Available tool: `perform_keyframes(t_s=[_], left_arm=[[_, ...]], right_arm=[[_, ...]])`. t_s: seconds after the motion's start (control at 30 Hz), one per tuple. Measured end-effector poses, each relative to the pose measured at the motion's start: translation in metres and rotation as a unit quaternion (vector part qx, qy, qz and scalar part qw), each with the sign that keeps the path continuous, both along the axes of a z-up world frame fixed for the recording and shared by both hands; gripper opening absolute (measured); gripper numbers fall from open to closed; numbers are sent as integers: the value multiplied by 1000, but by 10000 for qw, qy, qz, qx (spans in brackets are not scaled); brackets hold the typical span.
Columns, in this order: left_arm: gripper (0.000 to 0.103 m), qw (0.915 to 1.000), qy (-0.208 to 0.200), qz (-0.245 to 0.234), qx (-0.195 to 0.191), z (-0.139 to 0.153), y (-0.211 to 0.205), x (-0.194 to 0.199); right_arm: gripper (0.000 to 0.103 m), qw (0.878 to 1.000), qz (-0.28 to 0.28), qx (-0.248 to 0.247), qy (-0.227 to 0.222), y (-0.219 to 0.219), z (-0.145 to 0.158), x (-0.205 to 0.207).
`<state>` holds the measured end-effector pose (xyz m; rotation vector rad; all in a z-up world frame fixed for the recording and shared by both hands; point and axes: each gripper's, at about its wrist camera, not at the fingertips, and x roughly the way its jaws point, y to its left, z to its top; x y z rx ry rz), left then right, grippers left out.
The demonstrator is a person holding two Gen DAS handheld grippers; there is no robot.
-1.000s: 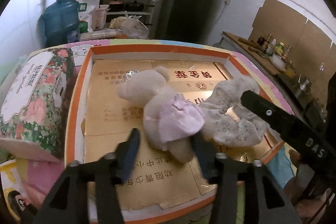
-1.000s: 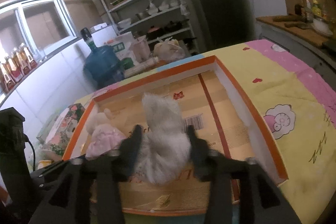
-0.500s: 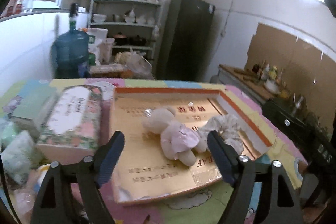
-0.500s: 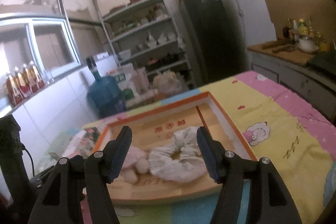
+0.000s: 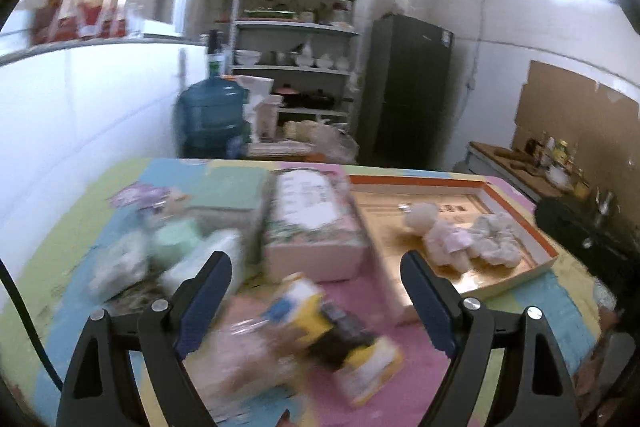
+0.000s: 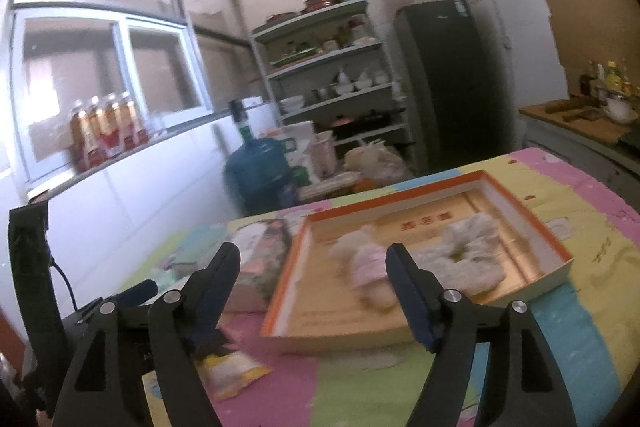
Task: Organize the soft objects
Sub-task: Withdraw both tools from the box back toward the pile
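Left wrist view: left claw [image 5: 316, 269] is held wide and empty above a blurred yellow snack packet [image 5: 340, 331]. A floral tissue box [image 5: 312, 223] is seen beyond it. To the right, the plush doll [image 5: 438, 237] and lace scrunchie [image 5: 494, 239] lie touching in the orange-rimmed box [image 5: 520, 211].

Right wrist view: right claw [image 6: 314, 267] is spread wide, empty, near the box [image 6: 532, 223]; doll [image 6: 366, 263] left, scrunchie [image 6: 468, 251] right.

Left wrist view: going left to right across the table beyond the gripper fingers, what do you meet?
Blurred pale green and white soft packs → floral pink tissue box → beige plush bear in pink dress → white lacy scrunchie, the last two inside the orange-rimmed cardboard tray.
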<state>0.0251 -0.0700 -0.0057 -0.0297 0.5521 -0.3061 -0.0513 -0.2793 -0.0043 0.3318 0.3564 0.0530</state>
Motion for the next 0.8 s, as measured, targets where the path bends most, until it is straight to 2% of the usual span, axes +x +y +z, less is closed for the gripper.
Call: perform_keyframes(t_s=[0.1,0.2,0.37,0.5,0.67,0.8], left_arm=[[86,9994,265,195,-79,-5,34,-1],[86,9973,484,437,-324,-12,73,1],[86,9971,162,740,-79,-13,114,-8],[86,9961,18,880,-73,-15,134,-15],[86,9969,-24,743,-259,-19,153,-19],[86,9992,125,170,-328,-24,146,-17]], right_arm=[[77,9999,126,-46,-92,24,3,-4],[77,9995,239,-176,-115,47,0,-2],[77,9989,329,-299,158,74,-13,8],[77,9980,431,-396,238,88,-17,14],[77,9915,1031,-605,512,101,-27,26],[77,9795,1613,-848,864,106,-36,41]])
